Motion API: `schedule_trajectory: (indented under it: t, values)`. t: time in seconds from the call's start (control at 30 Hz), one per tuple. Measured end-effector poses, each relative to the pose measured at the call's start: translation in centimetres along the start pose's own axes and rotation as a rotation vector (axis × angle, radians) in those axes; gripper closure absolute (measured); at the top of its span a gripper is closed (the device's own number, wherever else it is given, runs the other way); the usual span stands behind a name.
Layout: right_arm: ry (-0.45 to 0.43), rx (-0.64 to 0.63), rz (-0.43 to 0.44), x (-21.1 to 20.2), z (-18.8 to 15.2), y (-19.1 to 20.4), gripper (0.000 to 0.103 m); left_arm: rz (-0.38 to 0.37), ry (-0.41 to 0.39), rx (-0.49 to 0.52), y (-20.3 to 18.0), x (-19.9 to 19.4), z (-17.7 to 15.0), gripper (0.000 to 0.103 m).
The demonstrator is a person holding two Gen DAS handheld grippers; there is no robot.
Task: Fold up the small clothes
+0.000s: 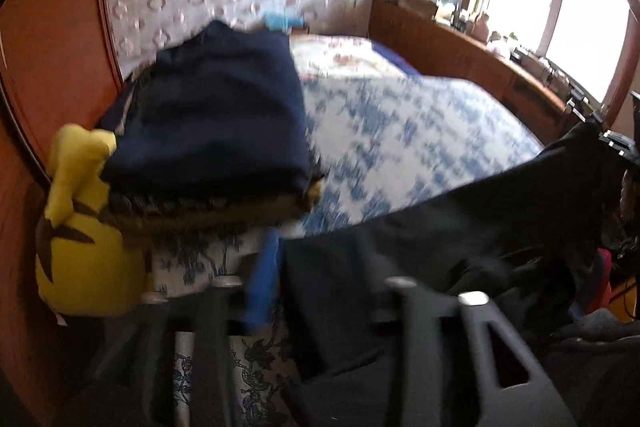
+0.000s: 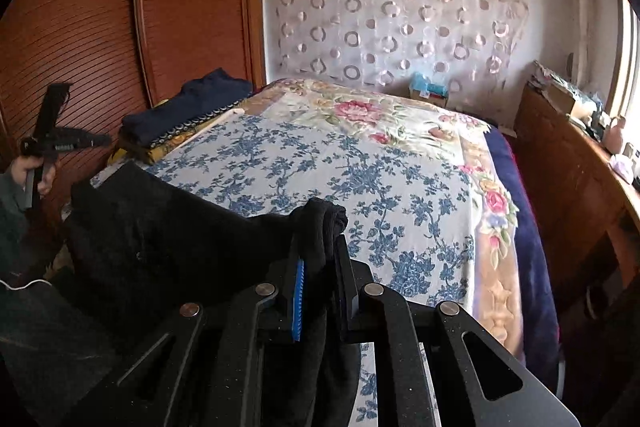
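A black garment (image 2: 168, 239) hangs stretched over the near edge of the bed. My right gripper (image 2: 320, 267) is shut on one bunched corner of it. In the left wrist view the same garment (image 1: 460, 239) spreads from the lower middle to the right. My left gripper (image 1: 276, 279) has its blue-padded finger (image 1: 262, 287) at the garment's left edge; blur hides whether it grips the cloth. In the right wrist view the left gripper's body (image 2: 52, 143) shows at far left, held by a hand. A stack of folded clothes (image 1: 216, 119), navy on top, lies on the bed's left side; it also shows in the right wrist view (image 2: 188, 111).
The bed carries a blue floral sheet (image 2: 320, 167) and a rose blanket (image 2: 360, 111). A yellow plush (image 1: 80, 227) sits left of the stack. A wooden wardrobe (image 2: 120, 27) stands left, a wooden shelf (image 2: 568, 167) with clutter runs under the window at right.
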State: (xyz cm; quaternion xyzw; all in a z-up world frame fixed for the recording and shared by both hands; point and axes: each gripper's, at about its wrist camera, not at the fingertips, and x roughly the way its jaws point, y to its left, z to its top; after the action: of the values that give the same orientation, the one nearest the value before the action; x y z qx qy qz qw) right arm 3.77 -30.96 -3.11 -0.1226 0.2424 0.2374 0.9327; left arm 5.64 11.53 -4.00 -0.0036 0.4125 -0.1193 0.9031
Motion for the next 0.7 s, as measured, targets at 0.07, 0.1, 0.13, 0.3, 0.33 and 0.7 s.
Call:
schedule_trajectory:
  t: [0.07, 0.1, 0.13, 0.3, 0.33, 0.7]
  values:
    - [0.004, 0.008, -0.002, 0.2, 0.9, -0.1, 0.091, 0.010, 0.041, -0.002, 0.2, 1.2, -0.7, 0.050]
    - [0.009, 0.013, -0.004, 0.3, 0.8, -0.2, 0.091, 0.017, 0.056, -0.004, 0.3, 1.6, -0.8, 0.050]
    - [0.014, 0.014, -0.005, 1.0, 1.3, -0.2, 0.091, 0.026, 0.069, -0.010, 0.5, 2.0, -1.0, 0.050]
    - [0.037, 0.027, -0.008, 1.7, 1.1, -0.3, 0.091, 0.014, 0.133, -0.015, 1.2, 4.1, -1.1, 0.050]
    - [0.039, 0.031, -0.006, 1.9, 1.2, -0.4, 0.091, 0.014, 0.142, -0.014, 1.3, 4.5, -1.2, 0.050]
    - [0.049, 0.046, 0.012, 2.0, 1.3, -0.4, 0.091, -0.040, 0.125, 0.003, 0.4, 4.2, -1.6, 0.087]
